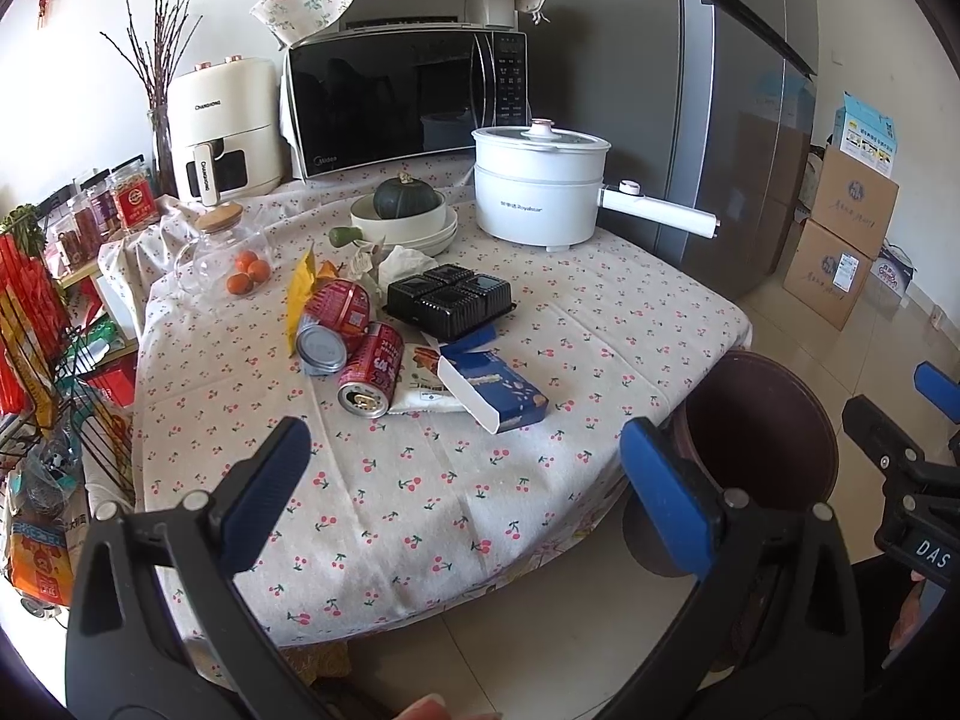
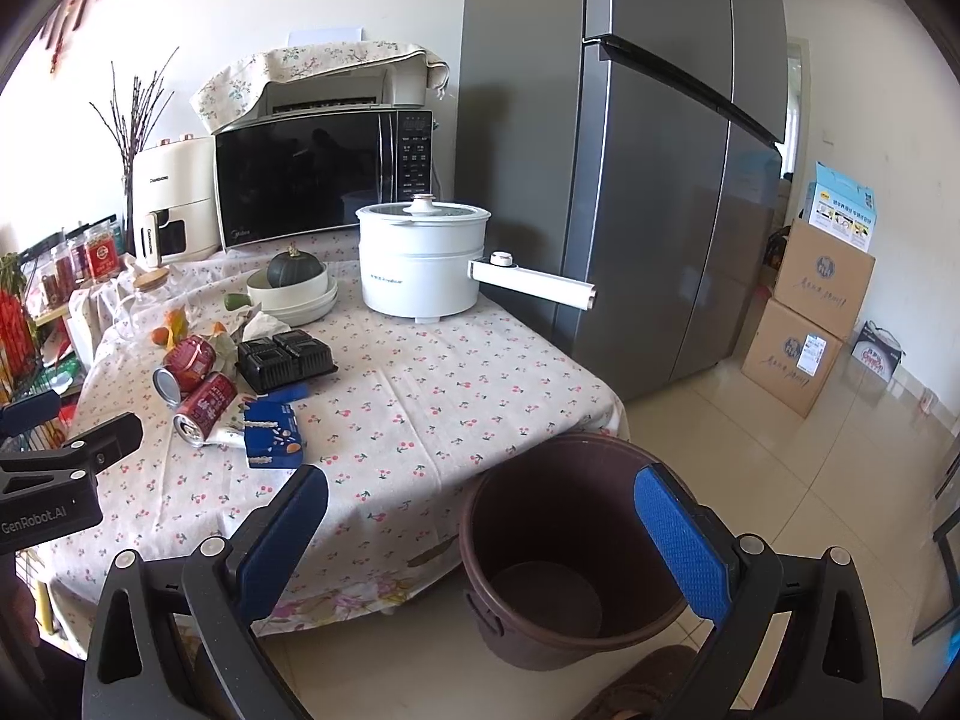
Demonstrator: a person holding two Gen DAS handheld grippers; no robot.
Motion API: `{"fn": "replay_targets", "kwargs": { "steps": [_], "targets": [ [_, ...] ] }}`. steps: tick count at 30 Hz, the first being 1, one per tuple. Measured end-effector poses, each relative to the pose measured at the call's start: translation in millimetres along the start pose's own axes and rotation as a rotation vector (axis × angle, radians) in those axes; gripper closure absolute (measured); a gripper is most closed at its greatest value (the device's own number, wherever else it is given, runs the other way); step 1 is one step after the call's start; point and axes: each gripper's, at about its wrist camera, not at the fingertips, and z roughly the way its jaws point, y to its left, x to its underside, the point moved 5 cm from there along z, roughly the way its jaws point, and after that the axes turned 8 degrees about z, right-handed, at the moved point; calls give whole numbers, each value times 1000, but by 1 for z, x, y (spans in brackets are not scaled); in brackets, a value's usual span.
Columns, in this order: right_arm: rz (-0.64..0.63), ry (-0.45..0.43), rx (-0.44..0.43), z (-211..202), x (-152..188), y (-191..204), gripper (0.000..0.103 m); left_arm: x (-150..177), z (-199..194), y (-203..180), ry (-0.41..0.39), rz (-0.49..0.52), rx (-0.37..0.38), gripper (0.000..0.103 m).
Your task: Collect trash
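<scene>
Trash lies in a pile on the cherry-print table: two red cans (image 1: 371,377) (image 2: 204,403), a blue-and-white snack box (image 1: 495,390) (image 2: 273,435), a black plastic tray (image 1: 450,299) (image 2: 285,357), a yellow wrapper (image 1: 301,294) and crumpled tissue (image 1: 399,261). An empty brown bin (image 2: 558,546) (image 1: 762,426) stands on the floor by the table's right corner. My left gripper (image 1: 465,492) is open and empty, hovering over the table's front edge. My right gripper (image 2: 480,540) is open and empty above the bin's left rim.
On the table stand a white electric pot (image 1: 537,186) with a long handle, bowls holding a squash (image 1: 403,216), a glass jar, oranges (image 1: 247,273), a microwave (image 1: 402,102) and an air fryer. A grey fridge (image 2: 648,180) and cardboard boxes (image 2: 810,312) are at right; a wire rack is at left.
</scene>
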Motion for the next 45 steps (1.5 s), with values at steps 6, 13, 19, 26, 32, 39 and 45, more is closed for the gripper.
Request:
{"fn": "replay_targets", "kwargs": {
  "steps": [6, 13, 19, 26, 32, 39, 45],
  "targets": [
    [1, 1, -1, 0, 0, 0, 0, 2, 1, -1, 2, 2, -1, 0],
    [0, 3, -1, 0, 1, 0, 0, 1, 0, 0, -1, 1, -3, 0],
    [-1, 3, -1, 0, 1, 0, 0, 1, 0, 0, 0, 3, -7, 0],
    [0, 3, -1, 0, 2, 1, 0, 1, 0, 0, 0, 3, -5, 0],
    [1, 3, -1, 0, 2, 1, 0, 1, 0, 1, 2, 8, -7, 0],
    [1, 5, 3, 1, 1, -1, 0, 2, 1, 1, 11, 7, 1, 0],
    [9, 5, 10, 0, -2, -3, 0, 0, 3, 0, 16, -2, 54, 0]
  ]
}}
